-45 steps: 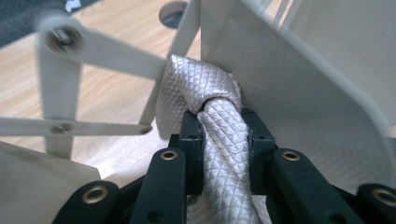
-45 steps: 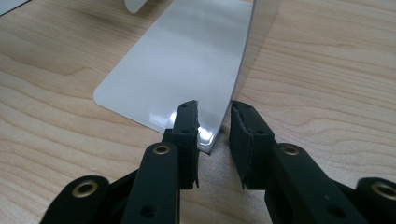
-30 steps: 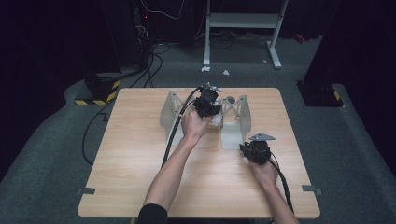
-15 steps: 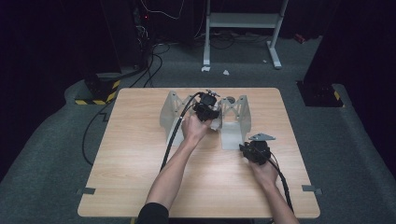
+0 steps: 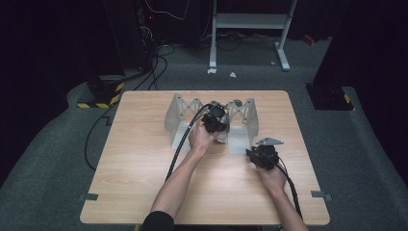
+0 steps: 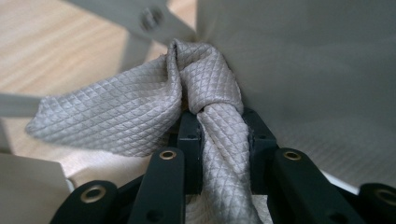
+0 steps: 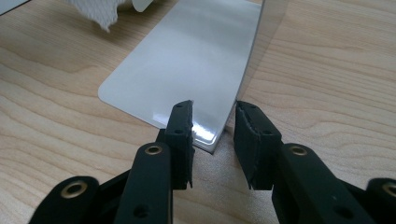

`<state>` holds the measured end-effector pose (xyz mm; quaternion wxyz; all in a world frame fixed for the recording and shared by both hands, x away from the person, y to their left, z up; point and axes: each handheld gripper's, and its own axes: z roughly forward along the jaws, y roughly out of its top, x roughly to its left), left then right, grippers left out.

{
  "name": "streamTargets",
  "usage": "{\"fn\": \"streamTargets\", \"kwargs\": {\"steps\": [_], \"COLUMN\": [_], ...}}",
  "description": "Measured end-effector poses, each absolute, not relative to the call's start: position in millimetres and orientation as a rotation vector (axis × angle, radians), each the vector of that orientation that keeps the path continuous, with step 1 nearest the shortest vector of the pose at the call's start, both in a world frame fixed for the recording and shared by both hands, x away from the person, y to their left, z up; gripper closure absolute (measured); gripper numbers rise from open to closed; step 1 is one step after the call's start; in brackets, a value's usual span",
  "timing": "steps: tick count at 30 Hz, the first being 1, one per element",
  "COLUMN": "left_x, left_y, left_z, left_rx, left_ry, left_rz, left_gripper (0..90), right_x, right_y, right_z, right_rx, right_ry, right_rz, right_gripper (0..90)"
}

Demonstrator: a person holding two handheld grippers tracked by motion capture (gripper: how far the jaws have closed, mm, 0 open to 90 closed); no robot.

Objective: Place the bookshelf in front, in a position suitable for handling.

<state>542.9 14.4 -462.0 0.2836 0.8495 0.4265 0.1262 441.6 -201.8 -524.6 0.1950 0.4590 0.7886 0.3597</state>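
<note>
At the centre of the high view, the left gripper (image 5: 214, 121) reached into the grey metal rack (image 5: 179, 111) standing at the upper middle of the wooden table (image 5: 144, 168); its jaws were clamped narrowly on a twisted bunch of grey quilted cloth (image 6: 140, 112), which in the left gripper view filled the middle of the frame, pressed against the rack's wall, apparently so the cloth could wipe or be tucked into that corner; at the right of the high view the right gripper (image 5: 262, 156) sat at the rack's flat base plate (image 7: 187, 70), its jaws straddling the plate's near corner, not pressing it; they had just been opening, likely releasing a steadying hold.
</note>
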Motion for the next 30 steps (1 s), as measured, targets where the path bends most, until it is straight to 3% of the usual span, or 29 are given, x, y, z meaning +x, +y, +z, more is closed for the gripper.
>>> {"fn": "streamTargets", "kwargs": {"steps": [11, 30], "left_x": [536, 515], "left_y": [14, 23], "left_z": [-471, -414], "left_rx": [2.292, 2.209], "left_ry": [1.124, 1.022], "left_rz": [0.32, 0.382], "left_gripper": [73.0, 72.8], "right_x": [441, 441], "right_y": [-201, -200], "right_z": [-525, -525], "right_rx": [1.28, 1.266], "right_ry": [2.216, 2.223], "right_rz": [1.007, 1.004], "right_gripper": [65.8, 62.6]}}
